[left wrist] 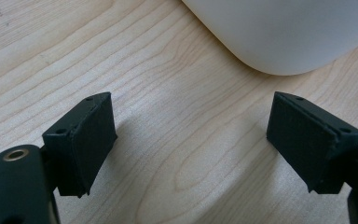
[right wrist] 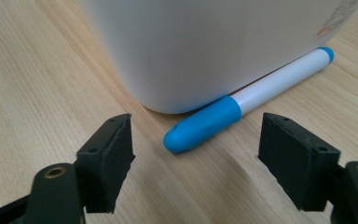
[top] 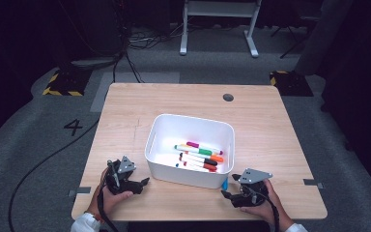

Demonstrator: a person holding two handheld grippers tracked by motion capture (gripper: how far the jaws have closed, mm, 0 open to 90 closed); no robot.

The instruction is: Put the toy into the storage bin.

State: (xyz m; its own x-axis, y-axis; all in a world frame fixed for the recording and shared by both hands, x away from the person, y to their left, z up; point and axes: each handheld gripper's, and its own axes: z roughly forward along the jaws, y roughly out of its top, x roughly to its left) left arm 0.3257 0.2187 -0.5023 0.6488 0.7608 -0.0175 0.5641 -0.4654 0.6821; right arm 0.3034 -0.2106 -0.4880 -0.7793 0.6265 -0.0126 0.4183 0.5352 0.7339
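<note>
Reaching for the blue-capped white marker, lying flat on the light wooden counter tight against the near wall of the white plastic bin, close to the counter's near edge and toward its right corner. Right gripper low over the wood, fingers spread wide and empty, cap tip just ahead between them. Best slid forward along the wood to straddle the cap, clear of the bin wall, then closed across the barrel's width, not its length. Worth drawing the marker away from the wall before lifting, to avoid nudging the bin. Left gripper resting near the bin's other near corner, fingers likewise wide and holding nothing. Several coloured markers already inside.
</note>
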